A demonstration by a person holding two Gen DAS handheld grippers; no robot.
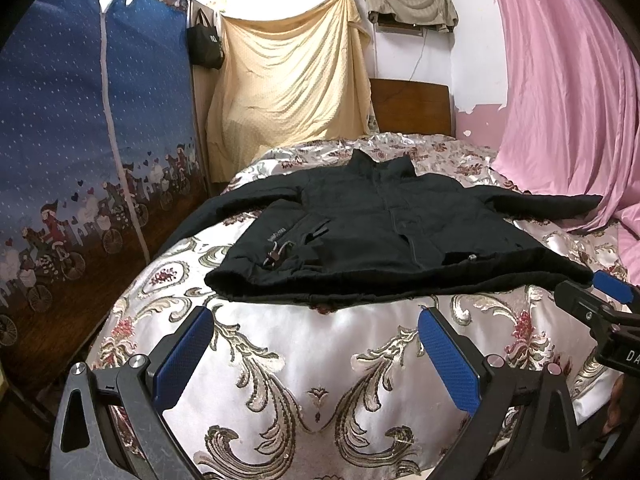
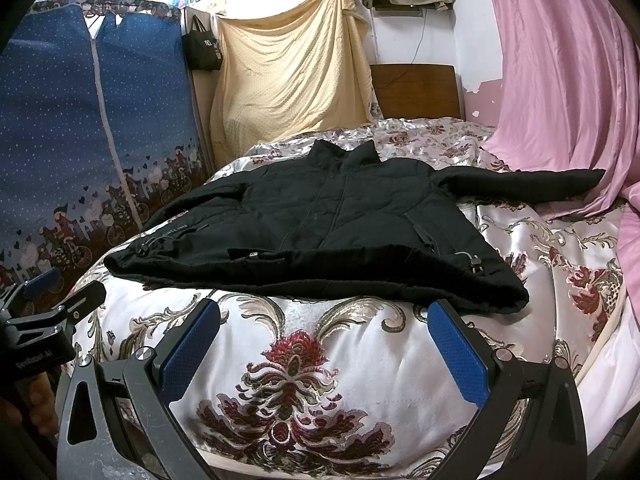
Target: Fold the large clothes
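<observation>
The jacket [image 1: 384, 232] was matt black quilted cloth with a fleecy hem. The bedspread [image 1: 320, 360] was glossy satin brocade. Left gripper [image 1: 316, 344] and right gripper [image 2: 324, 336] had textured blue pads on matt black arms. The headboard [image 1: 412, 108] was wood.

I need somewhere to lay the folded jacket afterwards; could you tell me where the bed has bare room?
The bedspread is bare between the black jacket's hem and both open grippers, left and right. Another strip lies between the collar and headboard. The pink curtain crowds the right edge.
</observation>
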